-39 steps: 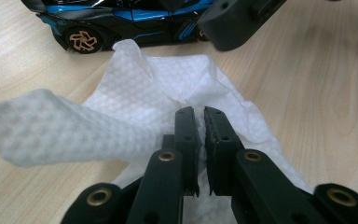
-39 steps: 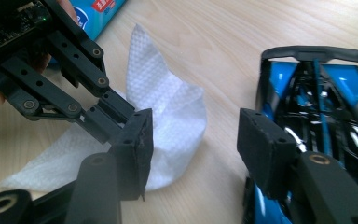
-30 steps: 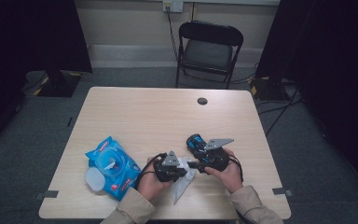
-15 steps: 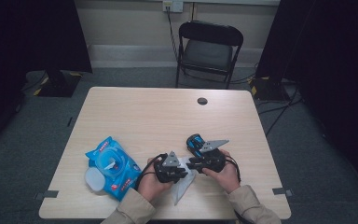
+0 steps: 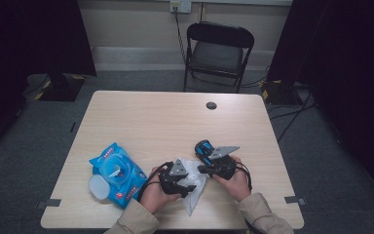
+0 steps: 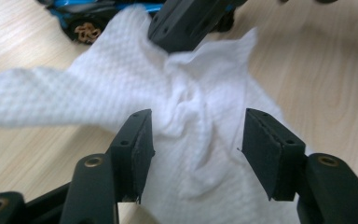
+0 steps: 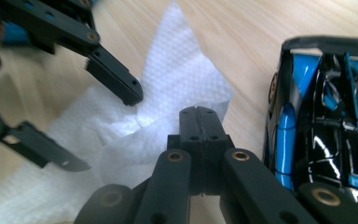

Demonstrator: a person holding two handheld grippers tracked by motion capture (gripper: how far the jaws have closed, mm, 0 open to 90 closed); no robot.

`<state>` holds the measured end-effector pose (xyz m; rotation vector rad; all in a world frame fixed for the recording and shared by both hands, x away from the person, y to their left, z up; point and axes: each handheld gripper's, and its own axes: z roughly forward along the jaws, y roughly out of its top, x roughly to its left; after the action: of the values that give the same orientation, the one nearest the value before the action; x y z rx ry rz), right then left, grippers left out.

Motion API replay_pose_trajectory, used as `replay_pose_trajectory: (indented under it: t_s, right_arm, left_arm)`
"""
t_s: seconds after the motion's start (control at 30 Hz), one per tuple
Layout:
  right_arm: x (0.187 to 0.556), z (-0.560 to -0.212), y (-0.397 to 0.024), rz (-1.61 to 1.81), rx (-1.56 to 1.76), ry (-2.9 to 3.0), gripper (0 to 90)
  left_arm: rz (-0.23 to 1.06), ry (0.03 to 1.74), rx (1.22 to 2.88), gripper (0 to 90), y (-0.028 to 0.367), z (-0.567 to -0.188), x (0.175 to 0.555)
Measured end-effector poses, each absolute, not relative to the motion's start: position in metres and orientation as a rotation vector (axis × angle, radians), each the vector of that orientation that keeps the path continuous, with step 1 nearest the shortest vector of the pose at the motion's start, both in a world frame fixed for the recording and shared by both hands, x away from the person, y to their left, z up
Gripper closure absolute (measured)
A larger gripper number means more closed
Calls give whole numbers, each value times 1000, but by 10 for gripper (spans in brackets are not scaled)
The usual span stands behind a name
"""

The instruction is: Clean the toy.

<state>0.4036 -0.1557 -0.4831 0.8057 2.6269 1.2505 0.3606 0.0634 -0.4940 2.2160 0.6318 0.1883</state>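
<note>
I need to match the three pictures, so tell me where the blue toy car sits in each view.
High view: blue toy car lies on the table, just beyond the right gripper.
Left gripper view: top left edge, beyond the white wipe.
Right gripper view: right side, beside the wipe.
Shared landmark: the white wipe.

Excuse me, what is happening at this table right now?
A person holds a gripper in each hand over a white wipe on the table. The right gripper has just closed on a fold of it; the left gripper has just opened around it. A blue toy car sits beside them.
</note>
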Motion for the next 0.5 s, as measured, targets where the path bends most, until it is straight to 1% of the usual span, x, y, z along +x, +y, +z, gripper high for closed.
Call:
replay_pose_trajectory:
  t_s: [0.07, 0.13, 0.17, 0.27, 0.37, 0.4, 0.47, 0.5]
  right_arm:
    - [403, -480, -157, 1315, 832, 2611, 900]
    - [402, -477, -157, 1373, 836, 2618, 900]
    - [401, -476, -155, 1409, 834, 2622, 900]
    - [397, -473, -151, 1496, 827, 2641, 900]
    - [394, -472, -146, 1571, 816, 2662, 900]
    - [393, -473, -145, 1571, 807, 2673, 900]
    - [391, -475, -142, 1578, 803, 2692, 900]
    - [391, -477, -140, 1580, 802, 2692, 900]
  left_arm:
    - [173, 636, 2187, 433, 62, -495, 361]
    - [178, 636, 2186, 455, 61, -497, 363]
    - [176, 643, 2190, 481, 60, -499, 364]
    - [205, 649, 2171, 521, 57, -503, 366]
    - [205, 676, 2157, 561, 56, -503, 370]
    - [211, 688, 2147, 589, 56, -504, 372]
    - [205, 710, 2142, 675, 57, -503, 374]
    - [202, 715, 2140, 701, 57, -503, 375]
